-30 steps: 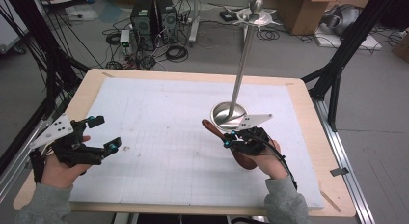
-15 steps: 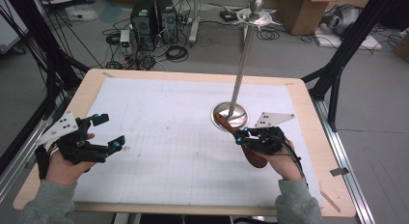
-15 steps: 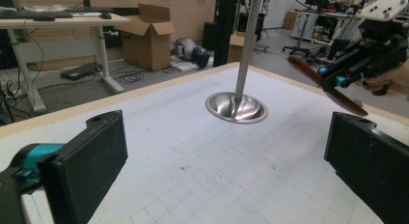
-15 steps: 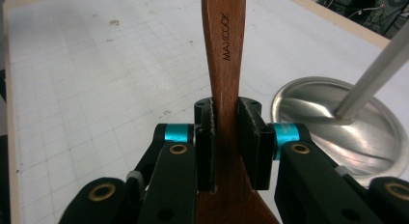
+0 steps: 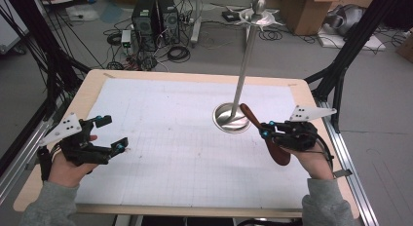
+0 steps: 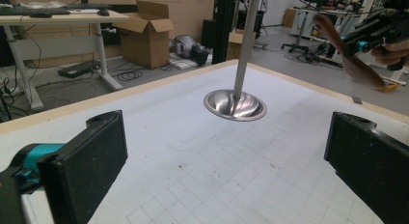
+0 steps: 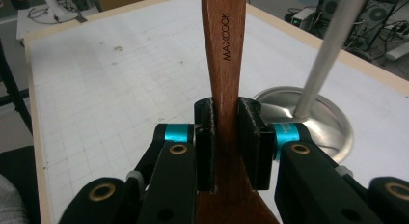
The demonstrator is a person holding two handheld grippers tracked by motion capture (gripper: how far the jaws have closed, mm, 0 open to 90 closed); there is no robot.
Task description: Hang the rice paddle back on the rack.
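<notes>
wooden spatula is sitting pinched in the right tool at mid-right, handle tip near the steel stand; a careless swing risks knocking it. left tool is hovering spread, lower left.

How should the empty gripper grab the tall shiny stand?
Probably by the thin upright pole, low down near the round base, coming in level from the left gripper side. The pole is narrow enough for the open jaws; the dish-shaped base is too wide and flat.
</notes>
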